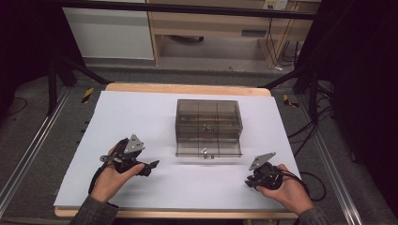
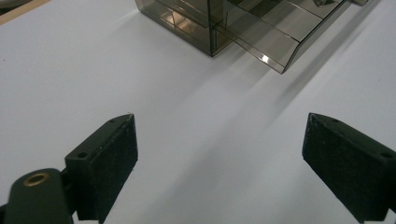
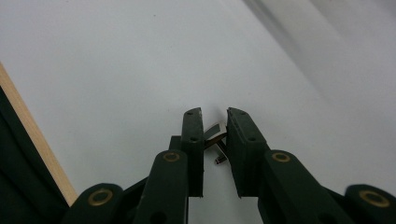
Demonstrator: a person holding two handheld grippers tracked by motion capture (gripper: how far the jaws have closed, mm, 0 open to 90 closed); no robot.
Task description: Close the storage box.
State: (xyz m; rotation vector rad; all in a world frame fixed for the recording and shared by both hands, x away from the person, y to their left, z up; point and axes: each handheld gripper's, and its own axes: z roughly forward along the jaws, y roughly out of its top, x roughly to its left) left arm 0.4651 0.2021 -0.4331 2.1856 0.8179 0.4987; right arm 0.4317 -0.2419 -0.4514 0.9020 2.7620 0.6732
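Observation:
A smoky clear drawer box (image 1: 208, 117) stands mid-table, its bottom drawer (image 1: 209, 149) pulled out toward me with a small metal piece (image 1: 204, 151) inside. My left gripper (image 1: 152, 166) rests on the sheet left of the box, pointing toward it. In the left gripper view this gripper (image 2: 219, 135) stands open with bare sheet between its pads, and the box (image 2: 196, 23) and drawer (image 2: 275, 42) lie ahead. My right gripper (image 1: 251, 182) sits low at the front right. In its own view the right gripper (image 3: 215, 114) has its jaws nearly together, pinching a small metal part (image 3: 215, 135) just above the sheet.
A white sheet (image 1: 141, 117) covers the wooden table, whose edge (image 3: 37, 140) runs close by the right gripper's left side. Dark frame legs (image 1: 51, 84) and cables (image 1: 305, 131) stand off the table. A wooden cabinet (image 1: 211, 23) is at the back.

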